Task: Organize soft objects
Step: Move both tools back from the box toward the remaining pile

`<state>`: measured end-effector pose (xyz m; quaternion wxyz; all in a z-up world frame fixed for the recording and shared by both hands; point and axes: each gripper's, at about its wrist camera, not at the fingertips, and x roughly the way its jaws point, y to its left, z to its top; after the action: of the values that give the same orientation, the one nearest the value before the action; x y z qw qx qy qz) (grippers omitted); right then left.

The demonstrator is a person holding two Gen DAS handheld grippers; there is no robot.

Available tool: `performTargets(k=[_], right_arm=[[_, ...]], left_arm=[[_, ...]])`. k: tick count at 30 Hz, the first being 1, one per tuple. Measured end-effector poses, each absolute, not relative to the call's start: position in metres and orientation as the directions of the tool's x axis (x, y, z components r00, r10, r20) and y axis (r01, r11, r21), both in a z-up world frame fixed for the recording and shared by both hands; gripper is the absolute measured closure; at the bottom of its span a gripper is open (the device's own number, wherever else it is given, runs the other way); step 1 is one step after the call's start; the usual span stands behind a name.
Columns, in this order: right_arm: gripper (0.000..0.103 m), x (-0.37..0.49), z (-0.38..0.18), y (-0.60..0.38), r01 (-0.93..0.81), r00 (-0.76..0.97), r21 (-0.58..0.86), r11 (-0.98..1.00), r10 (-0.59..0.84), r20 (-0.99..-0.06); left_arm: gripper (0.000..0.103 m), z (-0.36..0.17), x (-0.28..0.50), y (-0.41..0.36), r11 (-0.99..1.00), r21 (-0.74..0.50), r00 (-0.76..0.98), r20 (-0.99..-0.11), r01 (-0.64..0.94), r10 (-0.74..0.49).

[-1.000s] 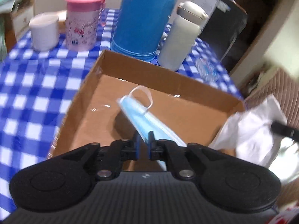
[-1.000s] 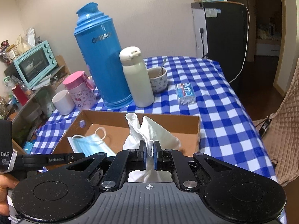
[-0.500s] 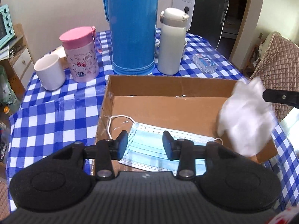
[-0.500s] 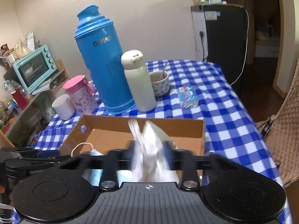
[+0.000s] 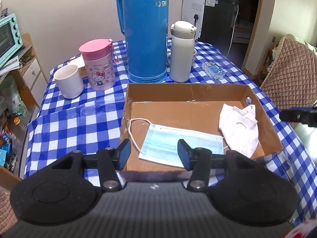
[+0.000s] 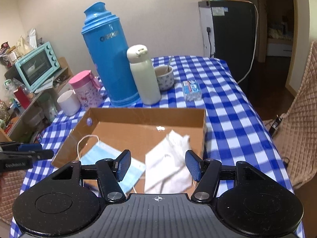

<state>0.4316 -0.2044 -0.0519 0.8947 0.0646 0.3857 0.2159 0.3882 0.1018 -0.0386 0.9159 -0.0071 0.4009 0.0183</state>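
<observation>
A shallow cardboard box [image 5: 186,92] [image 6: 146,115] sits on the checked table. A blue face mask [image 5: 178,144] [image 6: 111,158] lies flat in its near left part. A white cloth [image 5: 239,129] [image 6: 168,162] lies crumpled in its right part. My left gripper [image 5: 154,154] is open and empty, just in front of the box above the mask's near edge. My right gripper [image 6: 158,165] is open and empty, above the cloth. Its tip shows in the left wrist view [image 5: 297,116], and the left gripper's tip shows in the right wrist view [image 6: 25,156].
Behind the box stand a tall blue thermos [image 5: 145,31], a white bottle [image 5: 181,52], a pink Hello Kitty cup [image 5: 98,67], a white mug [image 5: 68,81] and a bowl with a spoon [image 6: 164,77]. A tissue pack [image 5: 213,70] lies at the right. A quilted chair [image 5: 293,69] stands right.
Both grippers opened and pulled back. The mask dropped from the left gripper and the cloth from the right; both now lie in the box.
</observation>
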Motion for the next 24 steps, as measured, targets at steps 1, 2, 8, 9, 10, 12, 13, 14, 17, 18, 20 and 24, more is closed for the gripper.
performTargets(k=[1,2,8,9,10,12,13,14,17,18,20,24], right_arm=[[0.042,0.428,-0.052,-0.206,-0.333,0.607,0.284,0.899,0.435,-0.665],[0.042,0.424,-0.052,-0.208,-0.329,0.605,0.286,0.900,0.433,-0.668],[0.042,0.399,-0.047,-0.214,-0.325,0.590,0.290,0.900,0.433,-0.682],[0.042,0.395,-0.046,-0.215,-0.325,0.587,0.291,0.900,0.433,-0.684],[0.042,0.390,-0.045,-0.216,-0.327,0.583,0.292,0.899,0.435,-0.686],[0.042,0.381,-0.043,-0.218,-0.328,0.578,0.296,0.897,0.439,-0.688],[0.042,0.376,-0.042,-0.220,-0.330,0.575,0.297,0.896,0.441,-0.689],[0.042,0.371,-0.042,-0.221,-0.331,0.573,0.299,0.895,0.442,-0.690],[0.042,0.358,-0.041,-0.223,-0.334,0.565,0.304,0.892,0.448,-0.693],[0.042,0.354,-0.041,-0.224,-0.336,0.563,0.305,0.891,0.450,-0.693],[0.042,0.345,-0.042,-0.225,-0.339,0.558,0.307,0.889,0.453,-0.695],[0.042,0.331,-0.043,-0.225,-0.343,0.549,0.308,0.887,0.455,-0.701]], left_arm=[[0.054,-0.037,0.384,0.103,0.999,-0.002,0.676,-0.736,-0.042,0.027],[0.054,-0.035,0.381,0.103,0.999,-0.005,0.677,-0.735,-0.045,0.026],[0.054,-0.023,0.355,0.105,0.998,-0.019,0.688,-0.725,-0.052,0.022],[0.054,-0.021,0.350,0.105,0.999,-0.019,0.689,-0.724,-0.051,0.022],[0.054,-0.020,0.346,0.105,0.998,-0.019,0.690,-0.723,-0.052,0.022],[0.054,-0.016,0.336,0.106,0.998,-0.017,0.693,-0.721,-0.053,0.024],[0.054,-0.015,0.331,0.106,0.998,-0.015,0.693,-0.721,-0.054,0.027],[0.054,-0.013,0.326,0.107,0.998,-0.012,0.693,-0.720,-0.057,0.031],[0.054,-0.008,0.311,0.111,0.998,-0.004,0.697,-0.715,-0.066,0.043],[0.054,-0.007,0.305,0.113,0.998,-0.001,0.698,-0.715,-0.071,0.049],[0.054,-0.005,0.296,0.116,0.997,0.004,0.696,-0.715,-0.081,0.060],[0.054,-0.004,0.275,0.126,0.994,0.011,0.688,-0.721,-0.110,0.084]])
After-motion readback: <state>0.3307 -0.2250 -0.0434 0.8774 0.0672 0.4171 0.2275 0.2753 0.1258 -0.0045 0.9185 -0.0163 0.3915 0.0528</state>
